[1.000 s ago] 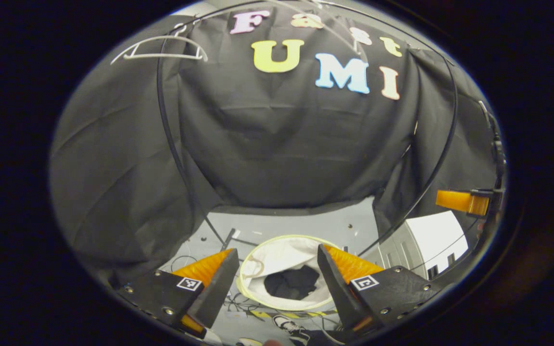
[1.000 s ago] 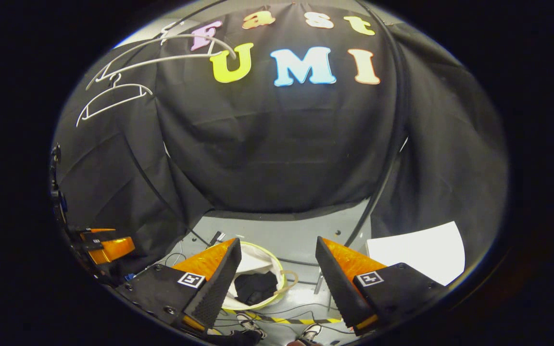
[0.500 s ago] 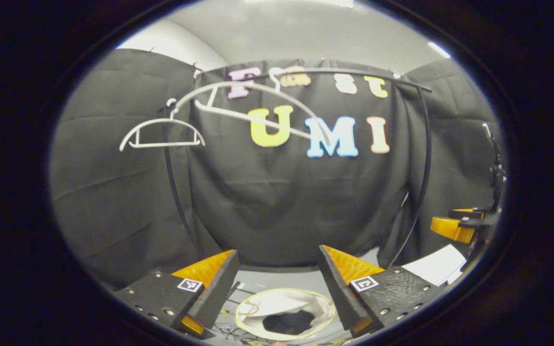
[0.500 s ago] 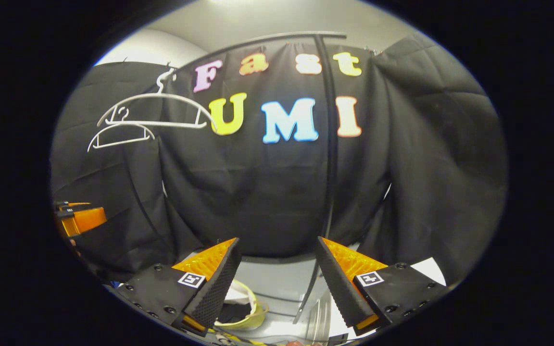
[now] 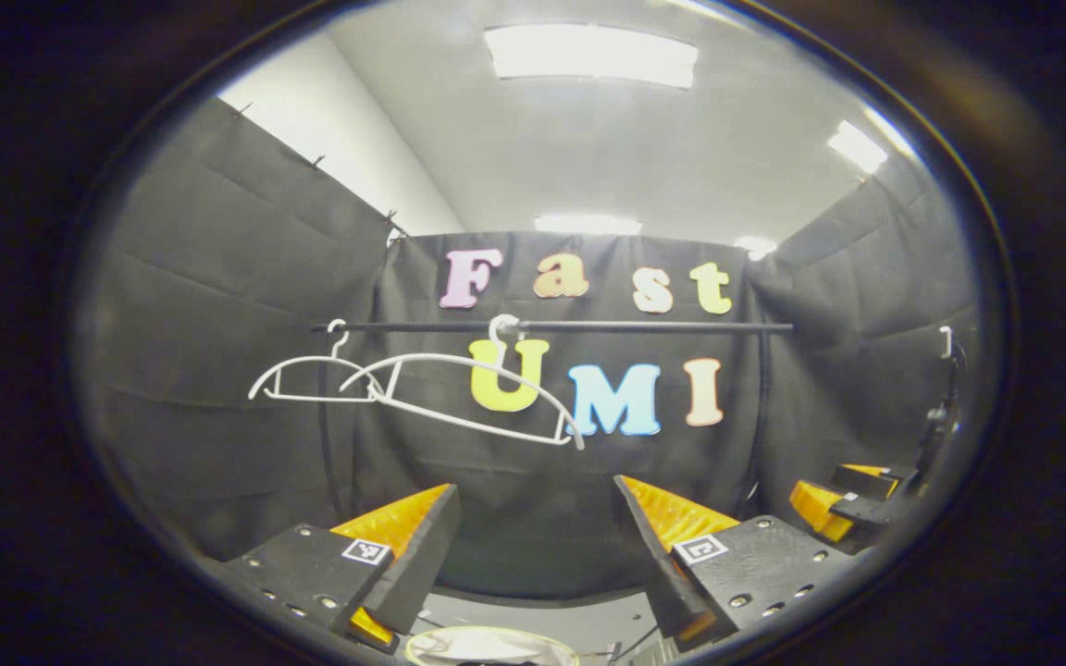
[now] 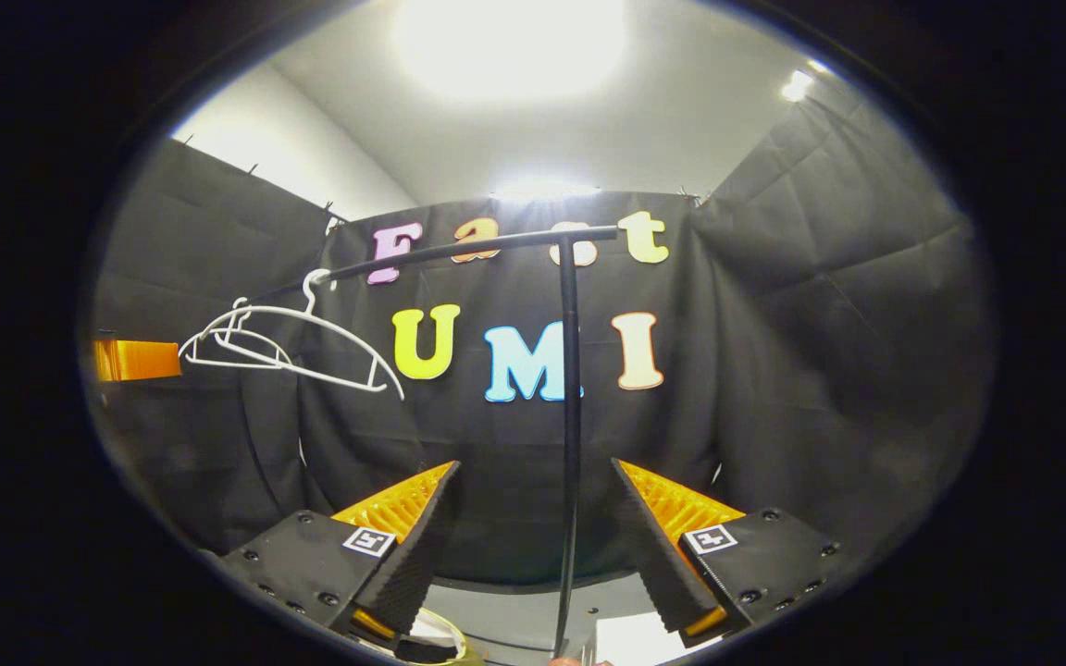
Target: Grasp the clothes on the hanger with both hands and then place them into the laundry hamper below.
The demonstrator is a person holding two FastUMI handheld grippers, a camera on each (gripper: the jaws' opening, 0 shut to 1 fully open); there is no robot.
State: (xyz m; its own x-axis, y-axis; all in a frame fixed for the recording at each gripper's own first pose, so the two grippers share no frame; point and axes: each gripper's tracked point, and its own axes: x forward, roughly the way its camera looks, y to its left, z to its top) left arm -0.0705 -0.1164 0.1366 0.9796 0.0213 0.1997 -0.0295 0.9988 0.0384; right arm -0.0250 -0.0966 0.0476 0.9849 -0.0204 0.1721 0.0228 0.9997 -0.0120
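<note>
Black cloth walls close the booth on all sides under a pale ceiling with bright light panels (image 5: 590, 54), and from my remote seat I see both tools raised and looking level at the back wall. My left tool (image 5: 533, 536) stands wide open with nothing between its fingers; my right tool (image 6: 533, 527) is likewise spread wide and holds nothing, though the rack's upright post (image 6: 570, 416) runs up through the gap between its fingers, farther off. Beyond them a black rail (image 5: 551, 326) crosses the back wall, and two white hangers (image 5: 468, 393) hang bare from it, the nearer one tilted. At the bottom edge, below my left tool, the pale rim of the laundry hamper (image 5: 491, 638) peeks in; I cannot tell where the clothes lie. My right tool also shows at the left view's far right (image 5: 843, 504).
</note>
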